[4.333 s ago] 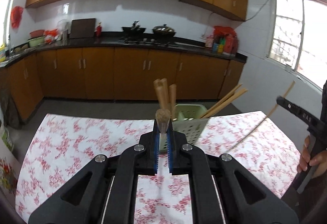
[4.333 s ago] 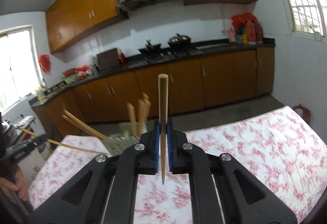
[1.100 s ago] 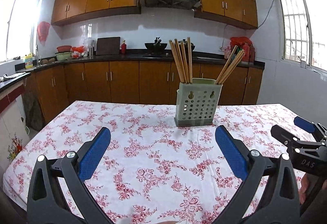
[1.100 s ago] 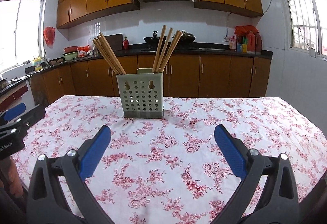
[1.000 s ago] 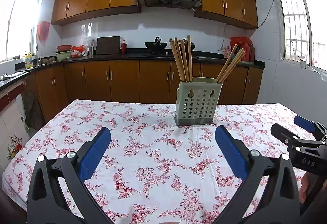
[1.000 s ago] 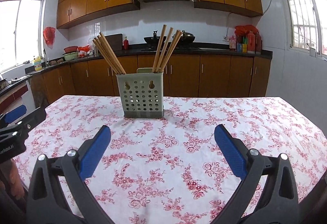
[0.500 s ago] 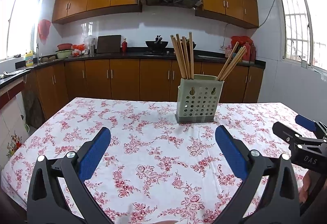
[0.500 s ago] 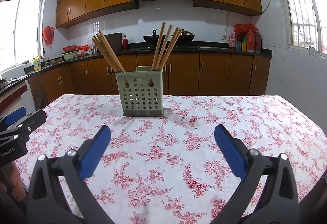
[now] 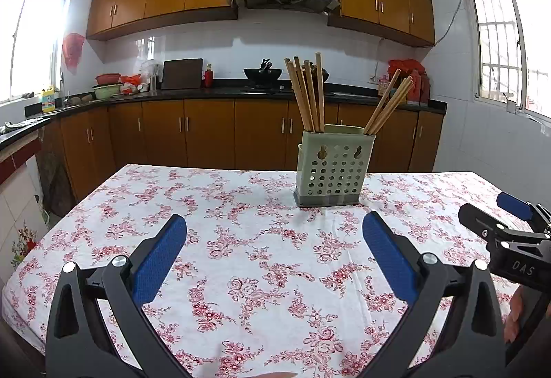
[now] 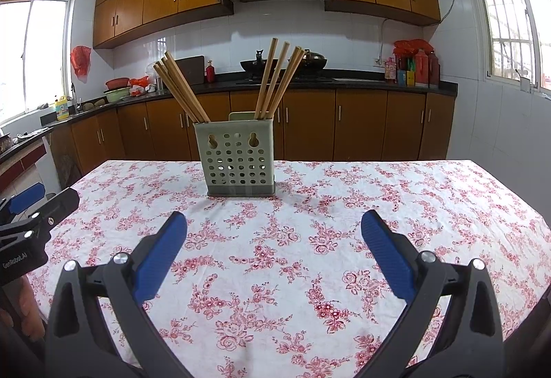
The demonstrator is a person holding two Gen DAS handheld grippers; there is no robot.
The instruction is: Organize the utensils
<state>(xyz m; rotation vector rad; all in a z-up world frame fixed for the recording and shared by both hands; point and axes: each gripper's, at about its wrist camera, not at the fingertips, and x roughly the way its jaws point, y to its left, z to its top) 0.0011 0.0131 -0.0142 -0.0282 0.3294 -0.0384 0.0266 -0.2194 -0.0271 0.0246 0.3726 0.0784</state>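
A pale green perforated utensil holder [image 9: 333, 171] [image 10: 239, 161] stands upright on the floral tablecloth [image 9: 255, 261] [image 10: 275, 240]. Several wooden chopsticks [image 9: 308, 95] [image 10: 182, 92] stand in it in two bunches, one on each side. My left gripper [image 9: 274, 240] is open and empty, low over the near part of the table, well short of the holder. My right gripper [image 10: 273, 236] is open and empty too, at a similar distance. Each gripper shows at the edge of the other's view, the right [image 9: 509, 240] and the left [image 10: 27, 219].
The table ends at a far edge behind the holder. Beyond it are brown kitchen cabinets [image 9: 206, 136], a dark counter with a wok [image 9: 263, 72] and bottles [image 10: 413, 68]. Windows are on both side walls.
Both grippers held a chopstick over the holder four seconds ago; now both are open and empty, drawn back near the table's front. Over the last second they have sunk slightly.
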